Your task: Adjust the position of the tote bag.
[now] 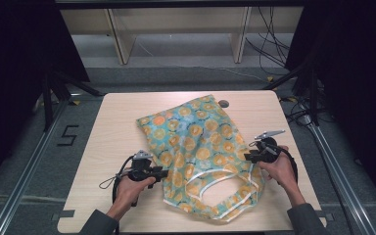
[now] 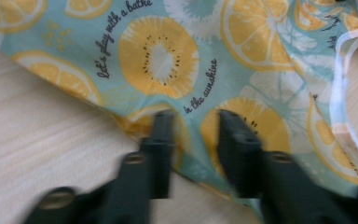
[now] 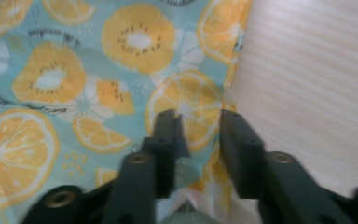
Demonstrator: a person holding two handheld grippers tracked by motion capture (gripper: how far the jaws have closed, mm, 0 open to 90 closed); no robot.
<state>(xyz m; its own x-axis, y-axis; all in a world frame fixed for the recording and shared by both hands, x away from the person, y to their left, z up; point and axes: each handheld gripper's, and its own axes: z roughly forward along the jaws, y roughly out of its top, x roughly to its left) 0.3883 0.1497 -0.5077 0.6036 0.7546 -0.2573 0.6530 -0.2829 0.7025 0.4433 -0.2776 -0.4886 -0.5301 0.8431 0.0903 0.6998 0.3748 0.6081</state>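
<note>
We are at the grasping step with a fruit-print fabric bag point(image 1: 196, 147) that lies flat on the light wooden worktop point(image 1: 112, 127), its white-trimmed handle loops point(image 1: 225, 188) toward our near edge and its closed bottom pointing away. Both tools have come in at the bag's two side edges, a little above the handles.

The left hand-held gripper point(image 2: 191, 128) has its jaws set narrow over the bag's left hem, with cloth lying between and under them; the blur keeps us from telling whether the pads already pinch the fabric. The right hand-held gripper point(image 3: 198, 128) stands the same way over the right hem, jaws narrow and the edge of the cloth running up between them, and again we cannot tell whether it is clenched on the fabric or just short of it. In the high view the left tool point(image 1: 159, 172) and the right tool point(image 1: 250, 156) sit at the two sides, roughly level with each other.

The next move, as we judge it, calls for a firm pinch on each hem, then lifting or drawing both sides together evenly so the thin cloth does not slip or bunch.

Script printed on the bag reads "let's play with a bathe" point(image 2: 121, 35) and "in the sunshine" point(image 2: 203, 86). A dark "5" point(image 1: 68, 135) is marked on the floor left of the worktop.
</note>
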